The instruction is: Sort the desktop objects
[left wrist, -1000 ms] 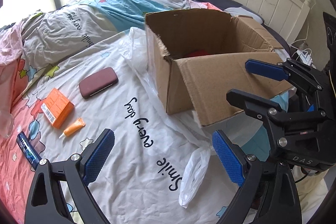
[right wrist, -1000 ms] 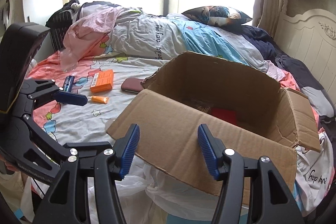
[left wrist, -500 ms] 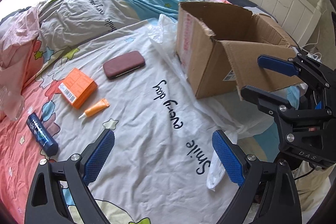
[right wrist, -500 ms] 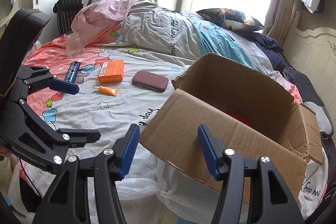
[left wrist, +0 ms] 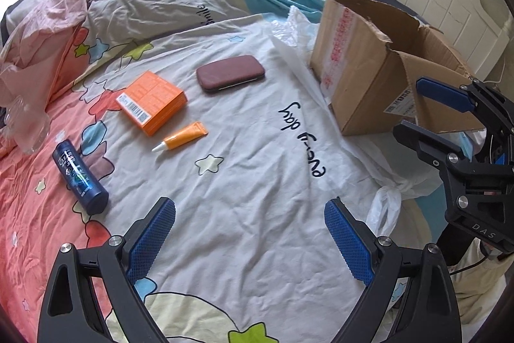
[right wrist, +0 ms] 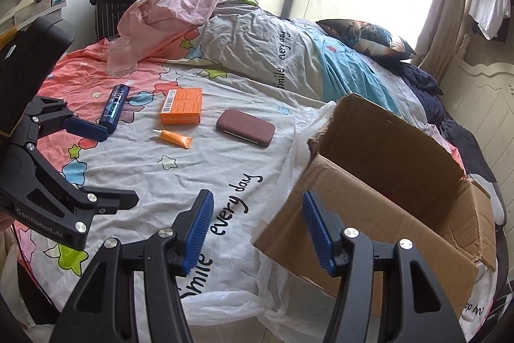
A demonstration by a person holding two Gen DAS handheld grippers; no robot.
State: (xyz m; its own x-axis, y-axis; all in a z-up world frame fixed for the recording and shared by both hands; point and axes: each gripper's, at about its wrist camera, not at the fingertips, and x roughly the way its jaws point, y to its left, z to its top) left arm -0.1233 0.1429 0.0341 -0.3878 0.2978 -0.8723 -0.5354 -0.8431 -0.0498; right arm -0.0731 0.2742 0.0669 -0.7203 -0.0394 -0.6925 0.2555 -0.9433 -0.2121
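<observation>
Cardboard box [right wrist: 385, 182] open at the bed's right; leftward lie brown case [left wrist: 229, 77], orange carton [left wrist: 152, 102], blue bottle [left wrist: 80, 177], orange tube [left wrist: 181, 139]. Left gripper [left wrist: 250, 243] and right gripper [right wrist: 257, 230] spread, empty. Between picks, seemingly; next: reach an item.

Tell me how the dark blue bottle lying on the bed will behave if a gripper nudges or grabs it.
The dark blue bottle lies on its side and looks cylindrical, so a sideways nudge would probably roll it, though the wrinkled bedsheet may damp that. Its glossy surface could be slippery. It looks rigid, so the open left gripper should probably close across its width.
</observation>
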